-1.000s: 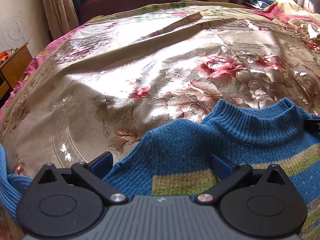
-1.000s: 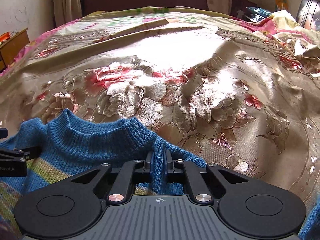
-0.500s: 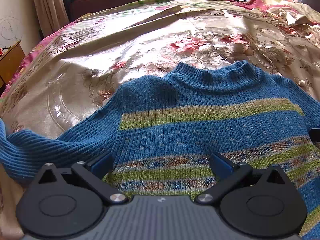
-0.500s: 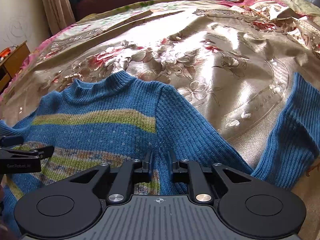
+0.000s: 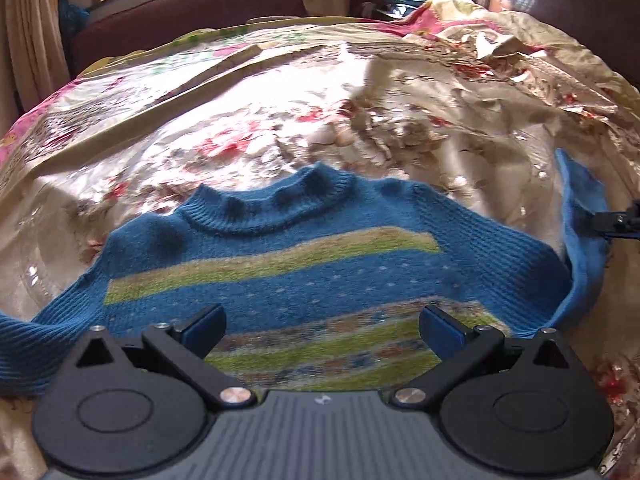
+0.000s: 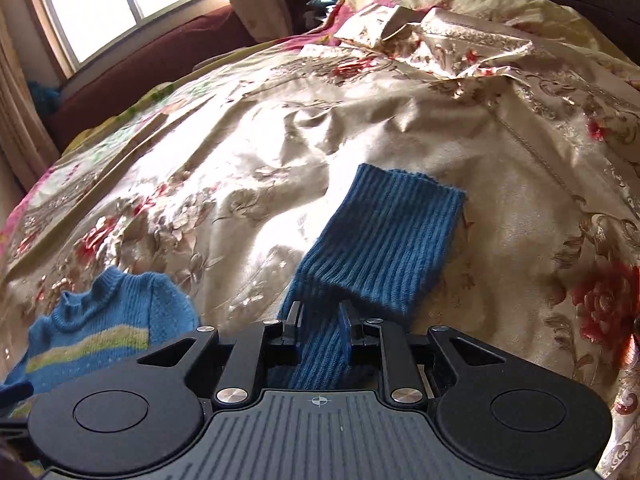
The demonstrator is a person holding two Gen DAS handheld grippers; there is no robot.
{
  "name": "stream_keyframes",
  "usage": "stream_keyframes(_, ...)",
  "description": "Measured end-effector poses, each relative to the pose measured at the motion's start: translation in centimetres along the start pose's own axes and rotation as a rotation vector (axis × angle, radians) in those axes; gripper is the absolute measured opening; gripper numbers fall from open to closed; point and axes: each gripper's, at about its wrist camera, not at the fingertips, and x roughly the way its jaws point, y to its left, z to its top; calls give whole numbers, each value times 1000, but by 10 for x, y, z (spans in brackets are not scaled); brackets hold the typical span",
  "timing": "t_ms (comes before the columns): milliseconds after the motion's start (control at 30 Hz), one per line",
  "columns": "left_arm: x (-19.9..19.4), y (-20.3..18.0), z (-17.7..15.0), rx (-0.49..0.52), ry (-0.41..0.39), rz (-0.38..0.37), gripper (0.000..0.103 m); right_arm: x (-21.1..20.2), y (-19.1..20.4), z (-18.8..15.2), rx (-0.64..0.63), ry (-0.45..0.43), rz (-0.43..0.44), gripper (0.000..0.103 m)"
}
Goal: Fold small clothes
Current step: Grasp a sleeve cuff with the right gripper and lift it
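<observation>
A small blue knit sweater (image 5: 280,256) with green and patterned stripes lies face up on the bed, neck away from me. My left gripper (image 5: 322,320) hovers open and wide over its lower stripes, with nothing between the fingers. The sweater's right sleeve (image 6: 384,240) stretches out flat on the bedspread, cuff far from me. My right gripper (image 6: 320,322) straddles this sleeve near the cuff. Its jaws are opening and the knit still lies between them. In the left wrist view the right gripper (image 5: 616,220) shows at the right edge by the sleeve (image 5: 580,216).
A shiny beige bedspread (image 5: 280,120) with red flowers covers the bed. It is bunched and wrinkled at the far right (image 6: 460,32). A dark red headboard or sofa (image 5: 180,12) and a window (image 6: 120,0) stand beyond the bed.
Both grippers drew back from the sweater's shoulders. The right one slid out along the sleeve to near the cuff and its jaws widened. The left stayed open.
</observation>
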Motion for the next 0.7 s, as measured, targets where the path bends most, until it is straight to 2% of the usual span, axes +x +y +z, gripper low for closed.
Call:
stream_keyframes(67,2,-19,4,31,-3,-26,103,1,-8,8,24,-10,1,23)
stream_keyframes(133,4,-35,6,46,-2,-49,103,4,-10,17,26,-25,-10,33)
stream_keyframes(300,4,-56,7,45,-2,-96,103,31,-6,42,62,5,-27,33)
stream_keyframes(500,13,-64,7,15,16,-107,103,65,2,54,70,54,-93,34)
stream_keyframes(600,12,-78,5,56,-9,-136,103,68,4,55,37,55,-118,33)
stream_keyframes(667,10,-92,1,123,-35,-154,103,67,0,56,22,64,-124,27)
stream_keyframes(700,9,-99,-1,154,-41,-159,103,66,-2,56,19,67,-119,19)
